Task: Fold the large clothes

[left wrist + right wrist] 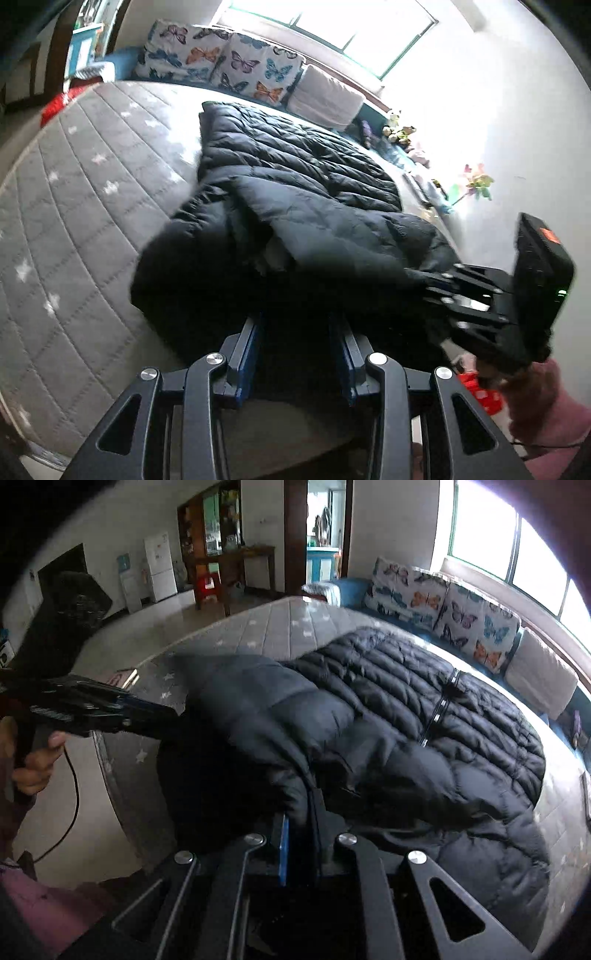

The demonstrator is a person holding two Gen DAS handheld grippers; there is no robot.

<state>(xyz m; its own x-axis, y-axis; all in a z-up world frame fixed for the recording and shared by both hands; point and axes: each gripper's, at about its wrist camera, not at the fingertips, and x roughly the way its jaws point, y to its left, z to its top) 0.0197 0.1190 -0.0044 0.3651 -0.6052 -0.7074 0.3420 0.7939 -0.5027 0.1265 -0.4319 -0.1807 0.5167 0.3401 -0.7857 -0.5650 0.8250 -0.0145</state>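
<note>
Landmark: grey quilted mattress [74,206] with pale star print; all positions given relative to it.

Off the mattress's left edge, right wrist view: tiled floor [155,627], a white fridge [159,566] and a wooden desk [236,559] against the far wall, a red stool [207,585] under the desk. A hand [35,764] near the mattress's near-left corner grips the handle of the left gripper [162,712], with a black cable [70,801] hanging below it. A pink sleeve [546,402] shows at the lower right of the left wrist view.

Left gripper: jaws part-way apart, reaching onto the near edge of the black puffer coat [295,184]. In its own view dark cloth fills the gap between the blue-padded fingers [249,354]; whether the pads press on it cannot be told.

Coat: lies on the mattress's middle and right half, body spread flat toward the far side, zip line [439,709] visible, near portion doubled over on top of the body in a loose mound.

Right gripper [299,834]: clenched on a fold of the coat's near edge, cloth pinched between the blue pad and the opposite finger, just above the mattress's near side.

Beyond the mattress's far edge: butterfly-print cushions [221,62], a plain pale cushion [325,96], and a bright window [517,542] above. Small toys [399,133] sit off the far-right corner.
</note>
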